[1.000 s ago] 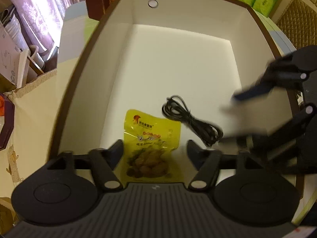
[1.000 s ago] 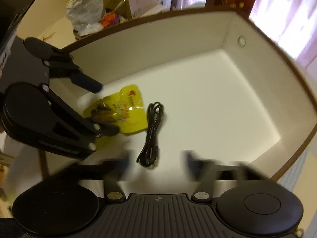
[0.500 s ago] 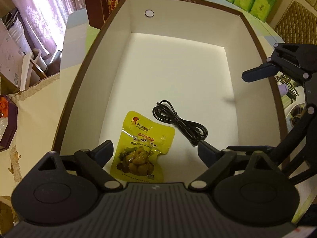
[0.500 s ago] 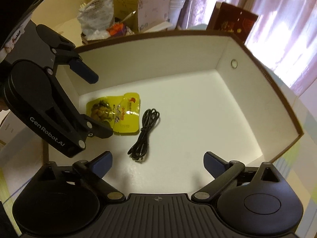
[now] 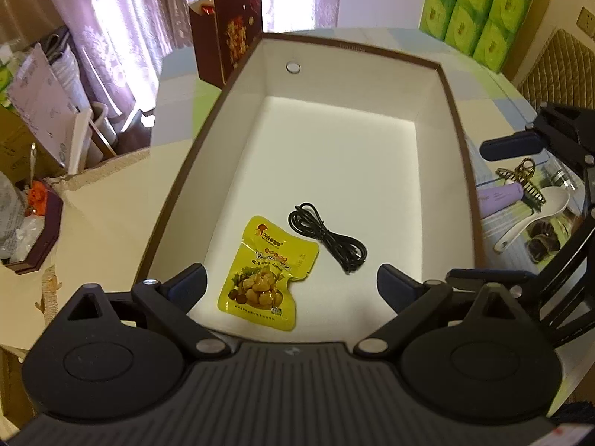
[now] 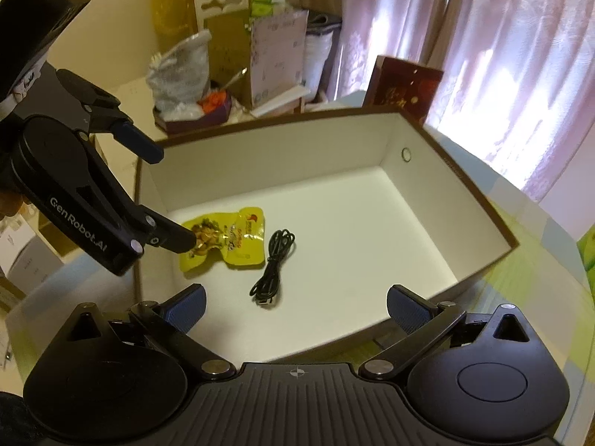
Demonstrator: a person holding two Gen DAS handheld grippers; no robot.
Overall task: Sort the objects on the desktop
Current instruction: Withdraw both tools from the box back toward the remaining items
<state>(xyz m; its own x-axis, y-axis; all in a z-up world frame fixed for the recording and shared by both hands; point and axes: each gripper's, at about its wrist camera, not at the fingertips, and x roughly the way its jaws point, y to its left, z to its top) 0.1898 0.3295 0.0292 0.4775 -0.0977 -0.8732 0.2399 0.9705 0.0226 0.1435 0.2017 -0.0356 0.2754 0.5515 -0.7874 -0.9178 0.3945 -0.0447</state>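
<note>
left wrist view: left claw [image 5: 292, 288] released, fingers spread wide, nothing between them, hovering over the near end of the open box [image 5: 459, 137]. yellow snack pouch [image 5: 266, 273] lies flat on the white box floor just ahead of the claw, between the two fingertips in the picture. black coiled cable [image 5: 327, 236] lies just right of the pouch, near it but apart. far wall of the box has a small round hole. right claw [image 5: 483, 215] comes in from the right edge, outside the box wall — released, empty. beneath it on the table [image 5: 111, 219]: a lilac tube [image 5: 500, 197], white spoon [image 5: 535, 215], dark hair clip [image 5: 520, 174]. beyond the box, a dark red carton [image 5: 227, 48] and green packs [image 5: 476, 11].

right wrist view: right claw [image 6: 295, 306] fingers wide apart over the near box wall [image 6: 372, 338]. pouch [image 6: 230, 239] and cable [image 6: 273, 264] side by side on the box floor; left claw [image 6: 163, 197] above the pouch end — contact cannot be told.
</note>
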